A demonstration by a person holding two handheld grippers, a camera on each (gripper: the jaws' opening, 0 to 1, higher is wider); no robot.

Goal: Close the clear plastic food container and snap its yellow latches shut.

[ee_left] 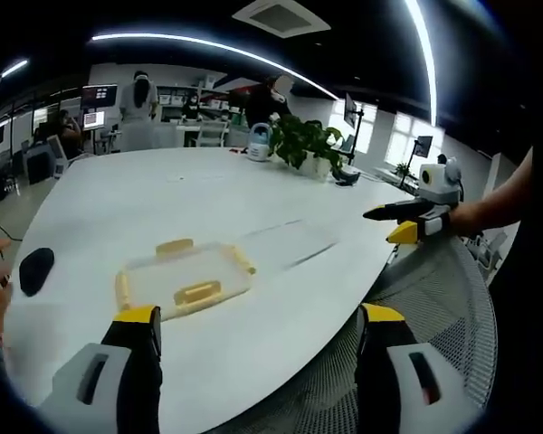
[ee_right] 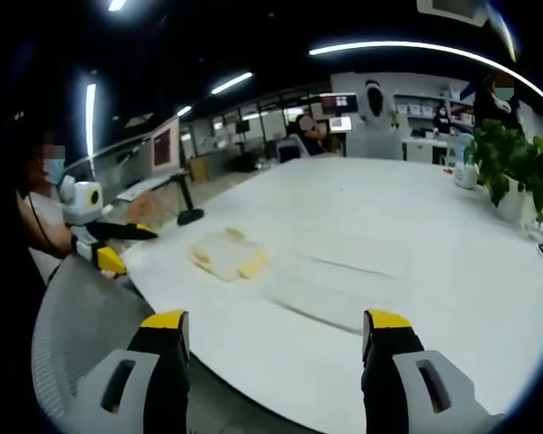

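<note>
The clear plastic container [ee_left: 185,276] lies on the white table [ee_left: 163,194], with yellow latches [ee_left: 197,292] on its sides. Its clear lid [ee_left: 285,240] lies flat on the table beside it, so the container stands open. My left gripper [ee_left: 258,316] is open at the table's near edge, short of the container, with nothing between its jaws. My right gripper [ee_left: 380,226] hovers off the table's right edge, held by a hand. In the right gripper view the container [ee_right: 226,253] and lid [ee_right: 344,271] lie ahead of my open right gripper [ee_right: 276,321]. The left gripper [ee_right: 127,246] shows at the left.
A black mouse-like object [ee_left: 34,268] lies left of the container. A potted plant [ee_left: 308,140] and a small jug [ee_left: 260,140] stand at the far edge. A white mesh chair [ee_left: 434,298] sits by the near edge. People are in the background.
</note>
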